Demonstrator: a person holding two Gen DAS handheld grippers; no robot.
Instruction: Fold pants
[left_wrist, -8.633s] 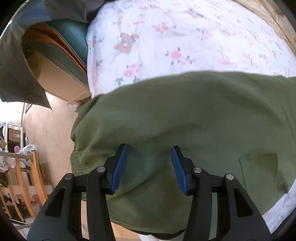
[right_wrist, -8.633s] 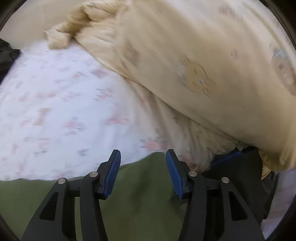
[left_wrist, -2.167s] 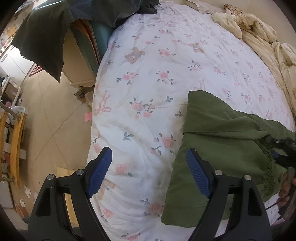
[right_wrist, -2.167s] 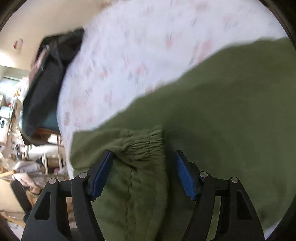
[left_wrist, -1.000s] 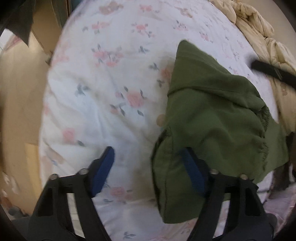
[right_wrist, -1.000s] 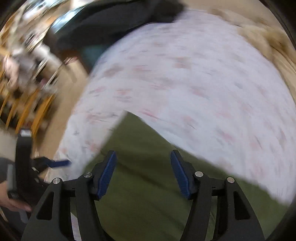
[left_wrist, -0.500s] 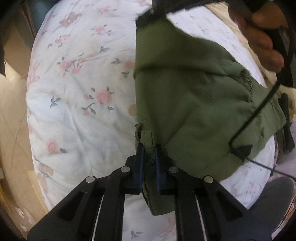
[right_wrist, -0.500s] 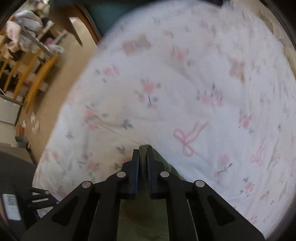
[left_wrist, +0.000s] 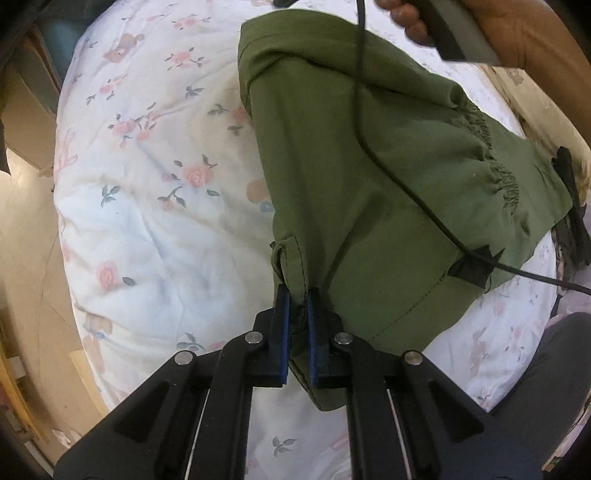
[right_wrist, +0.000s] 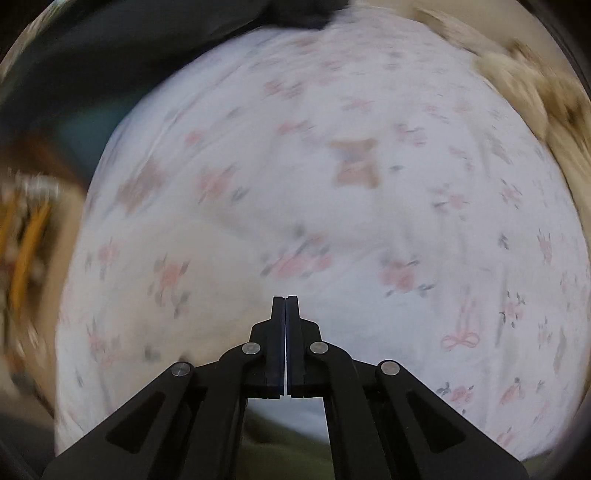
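Observation:
The olive green pants (left_wrist: 376, 177) lie folded on the floral bed sheet (left_wrist: 147, 206). My left gripper (left_wrist: 297, 295) is shut on the near hem corner of the pants. In the left wrist view, the person's hand with the right gripper's handle (left_wrist: 454, 33) is above the far corner of the pants, its cable (left_wrist: 373, 155) trailing across the cloth. In the right wrist view, my right gripper (right_wrist: 285, 299) is shut with nothing visible between its pads, above the sheet (right_wrist: 332, 221). A strip of green cloth (right_wrist: 284, 443) shows beneath it.
A beige quilt (left_wrist: 532, 96) lies at the bed's far right. Dark fabric (right_wrist: 110, 44) and furniture stand past the bed's left edge. Tan floor (left_wrist: 26, 258) lies left of the bed. The person's dark-clad leg (left_wrist: 546, 373) is at lower right.
My left gripper keeps its hold on the hem. My right gripper, shut on the pants' far corner half a second ago, now shows no cloth between its pads and the view has swung.

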